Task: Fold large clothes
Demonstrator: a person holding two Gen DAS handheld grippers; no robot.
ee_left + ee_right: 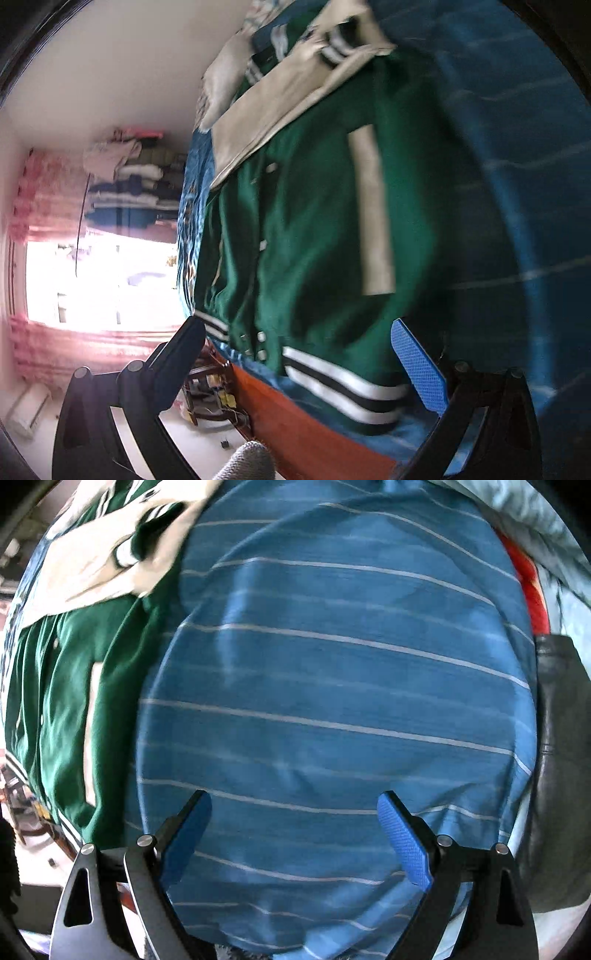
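A green varsity jacket (pixel 325 229) with cream sleeves and striped black-and-white hem lies spread on a blue striped bedsheet (pixel 517 147). My left gripper (pixel 295 354) hovers open above the jacket's hem, nothing between its fingers. In the right wrist view the jacket (pixel 62 701) lies at the left, with a cream sleeve (pixel 92 568) folded across its top. My right gripper (pixel 293 834) stands open, pointing down over bare blue sheet (pixel 332 701) to the right of the jacket, holding nothing.
The bed's orange-brown wooden edge (pixel 295 424) runs below the jacket hem. A dark leather garment (pixel 561 775) lies at the sheet's right side, with a red item (pixel 532 590) above it. A bright window with pink curtains (pixel 48 280) and stacked clothes (pixel 129 177) are beyond the bed.
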